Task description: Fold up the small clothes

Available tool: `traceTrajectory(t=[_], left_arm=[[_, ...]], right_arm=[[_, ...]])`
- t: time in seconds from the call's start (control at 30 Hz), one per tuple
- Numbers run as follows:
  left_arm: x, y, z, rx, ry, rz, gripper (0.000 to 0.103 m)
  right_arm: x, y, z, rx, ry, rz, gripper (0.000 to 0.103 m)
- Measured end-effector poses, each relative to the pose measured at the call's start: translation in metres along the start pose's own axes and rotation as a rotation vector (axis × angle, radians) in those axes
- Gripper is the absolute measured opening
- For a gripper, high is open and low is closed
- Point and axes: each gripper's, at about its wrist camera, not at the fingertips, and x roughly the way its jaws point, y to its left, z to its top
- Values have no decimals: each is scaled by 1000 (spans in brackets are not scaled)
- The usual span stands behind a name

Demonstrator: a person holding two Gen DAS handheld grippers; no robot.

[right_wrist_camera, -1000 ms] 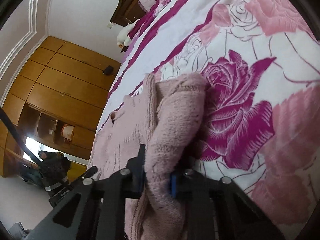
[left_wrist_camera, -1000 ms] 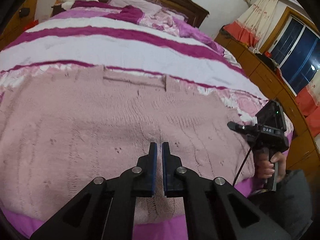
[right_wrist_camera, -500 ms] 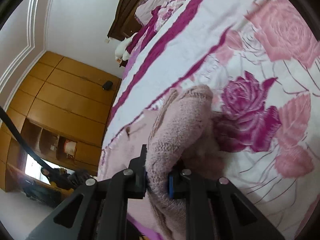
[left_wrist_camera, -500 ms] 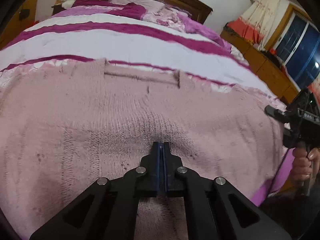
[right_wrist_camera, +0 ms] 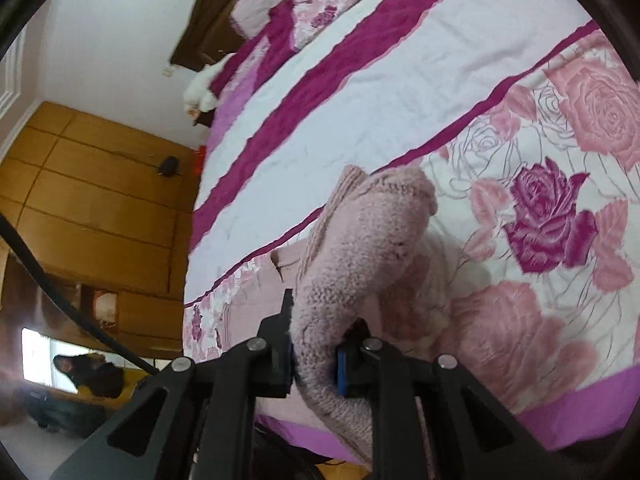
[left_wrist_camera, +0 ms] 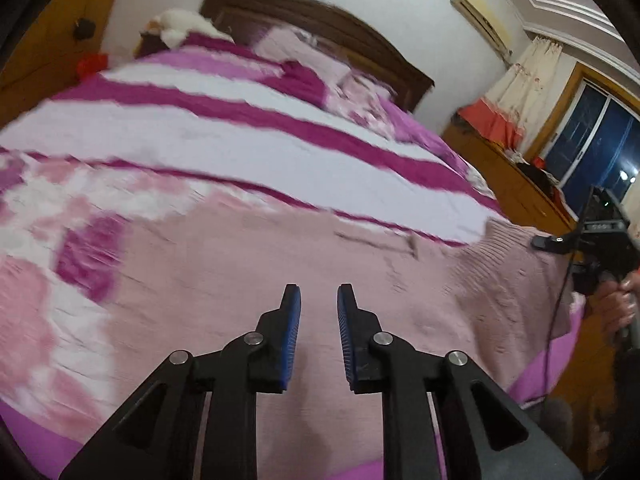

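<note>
A pale pink knit sweater (left_wrist_camera: 360, 280) lies spread on the bed. My left gripper (left_wrist_camera: 318, 300) is open and empty, hovering over the sweater's middle. My right gripper (right_wrist_camera: 314, 344) is shut on a bunched part of the sweater (right_wrist_camera: 360, 240), lifted off the bedspread at its right side. The right gripper also shows in the left wrist view (left_wrist_camera: 600, 248), held at the sweater's right edge.
The bed has a pink, white and magenta floral bedspread (left_wrist_camera: 200, 140) with pillows at a dark wooden headboard (left_wrist_camera: 320, 24). A wooden wardrobe (right_wrist_camera: 100, 200) stands to the left, a wooden cabinet (left_wrist_camera: 512, 184) and window to the right.
My left gripper was shut, pressed on the sweater; it has opened and lifted, swinging left. My right gripper has raised the bunched sweater part higher.
</note>
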Motion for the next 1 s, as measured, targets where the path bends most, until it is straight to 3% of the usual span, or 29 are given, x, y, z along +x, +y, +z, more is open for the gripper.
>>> traceTrajectory(t=[0.13,0.23,0.4,0.57,0.7,0.87,1.0], left_arm=[[-23,41,6,-44,-71,70,1],[-34,79,4,-160,-66,110,2],[-45,88,-8,-138,-99,191,2],[-31,91,-19,-114,-15,201,2],[-28,103,-22,-154,18,214,2],[-28,116,-25,-213,45,212,2],[-23,113,-26,-204,65,225,2]], right_arm=[[20,44,-12,-11,17,-48,15],[47,82,-25,-38,32,-72,15],[149,143,-68,-58,139,-80,15],[252,150,-110,-56,233,-114,15],[257,155,-120,-89,192,-136,15],[231,177,-121,-106,133,-69,14],[255,181,-130,-114,181,-99,15]])
